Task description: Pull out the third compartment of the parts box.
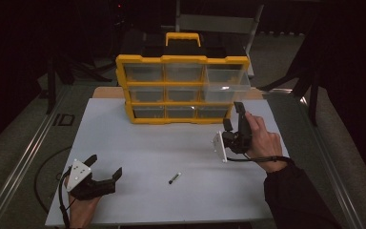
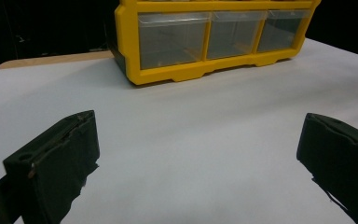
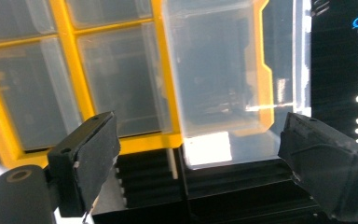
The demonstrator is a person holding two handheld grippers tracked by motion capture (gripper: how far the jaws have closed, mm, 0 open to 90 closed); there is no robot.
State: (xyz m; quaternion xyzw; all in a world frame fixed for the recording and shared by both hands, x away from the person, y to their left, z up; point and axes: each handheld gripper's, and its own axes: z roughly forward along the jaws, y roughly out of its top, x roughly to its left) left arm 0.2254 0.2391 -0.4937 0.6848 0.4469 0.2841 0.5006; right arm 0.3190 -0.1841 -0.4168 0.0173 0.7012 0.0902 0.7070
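Two grippers, fingers spread on both, holding nothing. Left gripper (image 1: pixel 106 168) low near desk (image 1: pixel 171 148) front-left corner. Right gripper (image 1: pixel 234 117) raised before yellow drawer organizer (image 1: pixel 181 88), whose top-right clear drawer (image 1: pixel 226 78) is pulled out. Small dark screw (image 1: pixel 174 178) lies mid-desk.

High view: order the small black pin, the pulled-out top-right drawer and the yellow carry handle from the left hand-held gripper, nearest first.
From the left hand-held gripper:
1. small black pin, to its right on the white table.
2. pulled-out drawer, organizer's top right.
3. carry handle, on top, behind.
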